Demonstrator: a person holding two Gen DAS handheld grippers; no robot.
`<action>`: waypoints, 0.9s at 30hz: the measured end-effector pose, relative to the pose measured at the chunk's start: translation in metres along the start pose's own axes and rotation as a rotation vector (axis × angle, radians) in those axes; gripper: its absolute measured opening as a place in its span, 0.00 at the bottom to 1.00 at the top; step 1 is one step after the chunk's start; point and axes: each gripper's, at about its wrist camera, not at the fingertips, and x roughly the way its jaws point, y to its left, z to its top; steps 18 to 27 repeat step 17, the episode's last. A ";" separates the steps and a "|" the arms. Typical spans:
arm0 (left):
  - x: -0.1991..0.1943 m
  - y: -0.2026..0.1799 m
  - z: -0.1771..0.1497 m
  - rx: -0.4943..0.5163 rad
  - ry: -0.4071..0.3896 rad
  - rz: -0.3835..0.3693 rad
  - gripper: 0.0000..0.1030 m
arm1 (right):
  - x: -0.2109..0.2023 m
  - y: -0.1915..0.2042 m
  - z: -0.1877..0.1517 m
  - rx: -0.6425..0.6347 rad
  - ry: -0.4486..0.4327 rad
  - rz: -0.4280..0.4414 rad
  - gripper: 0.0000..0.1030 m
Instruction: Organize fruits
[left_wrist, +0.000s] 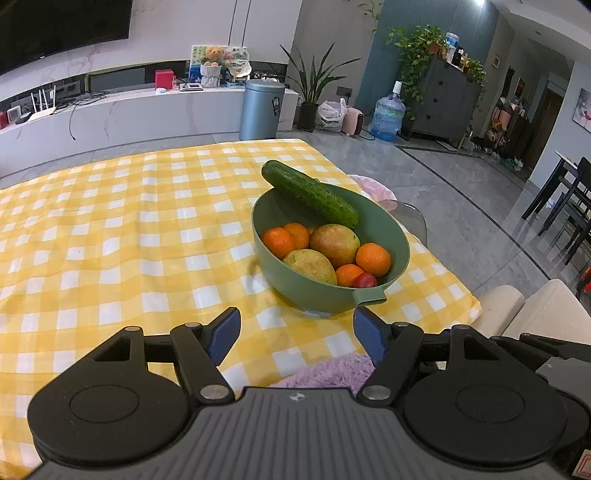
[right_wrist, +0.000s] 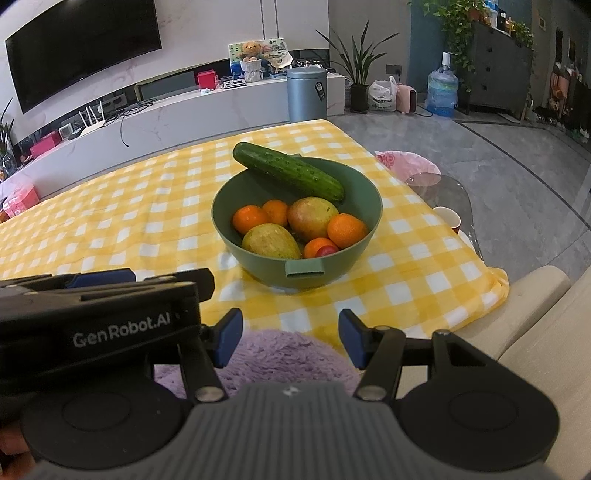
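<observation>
A green bowl (left_wrist: 384, 229) (right_wrist: 369, 192) stands on the yellow checked cloth (left_wrist: 129, 229) (right_wrist: 129, 206). Inside lie several oranges (left_wrist: 373, 259) (right_wrist: 346, 229), two yellow-green mangoes (left_wrist: 334, 243) (right_wrist: 312, 217) and a small red fruit (left_wrist: 365, 281) (right_wrist: 327, 251). A dark green cucumber (left_wrist: 308, 192) (right_wrist: 288, 170) rests across the bowl's far rim. My left gripper (left_wrist: 297, 334) hovers just short of the bowl, open and holding nothing. My right gripper (right_wrist: 291, 338) stays farther back over a purple fluffy cushion (right_wrist: 273, 358), open and holding nothing. The left gripper's body (right_wrist: 103, 306) shows at the left of the right wrist view.
The table's right edge drops to a cream chair (left_wrist: 532, 314) (right_wrist: 532, 332). A red-and-white paper cup (right_wrist: 447, 218) and a pink cloth (right_wrist: 406, 162) sit on a glass corner beyond the cloth. A grey bin (left_wrist: 260, 109) stands behind the table.
</observation>
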 end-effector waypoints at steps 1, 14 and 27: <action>0.000 0.001 0.000 -0.001 0.000 -0.002 0.79 | 0.000 0.001 0.000 -0.001 0.000 0.001 0.53; -0.004 0.000 0.000 0.009 0.002 -0.008 0.79 | -0.002 0.010 0.000 -0.029 -0.002 0.004 0.53; -0.003 0.000 0.000 0.011 0.007 -0.005 0.79 | -0.001 0.012 0.000 -0.034 -0.001 0.005 0.53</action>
